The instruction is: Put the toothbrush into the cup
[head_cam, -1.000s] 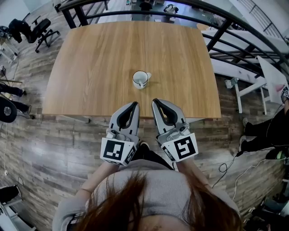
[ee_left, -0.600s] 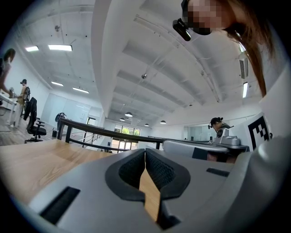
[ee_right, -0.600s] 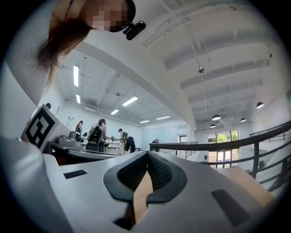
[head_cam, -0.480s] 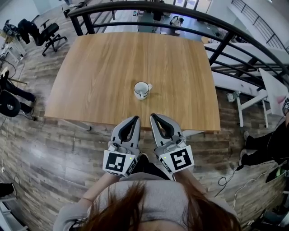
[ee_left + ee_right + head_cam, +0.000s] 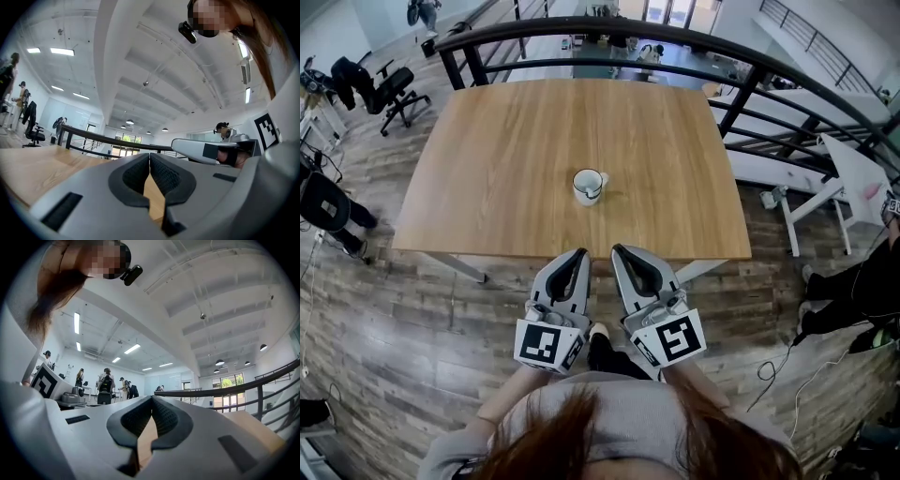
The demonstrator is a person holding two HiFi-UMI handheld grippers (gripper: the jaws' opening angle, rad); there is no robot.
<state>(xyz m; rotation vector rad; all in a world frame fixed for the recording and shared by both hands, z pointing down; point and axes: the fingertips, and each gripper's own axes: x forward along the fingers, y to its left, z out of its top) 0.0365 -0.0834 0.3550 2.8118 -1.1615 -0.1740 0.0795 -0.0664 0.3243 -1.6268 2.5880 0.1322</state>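
A broad wooden table point(image 5: 506, 169) fills the upper middle of the head view, with a dark curved railing point(image 5: 609, 30) arching behind it and plank flooring point(image 5: 412, 319) around it. At the bottom edge is the person point(image 5: 619, 422), in a grey top. The left gripper point(image 5: 578, 255) and the right gripper point(image 5: 621, 251) are held side by side at lower centre, their tips at the table's near edge and well apart from the cup.

In the left gripper view the left gripper point(image 5: 149, 155) has its pads pressed together with nothing between them. The right gripper point(image 5: 151, 399) looks the same in its own view.

A white cup point(image 5: 588, 186) with a handle stands upright near the table's centre. A thin shape shows in its mouth, too small to confirm as the toothbrush.
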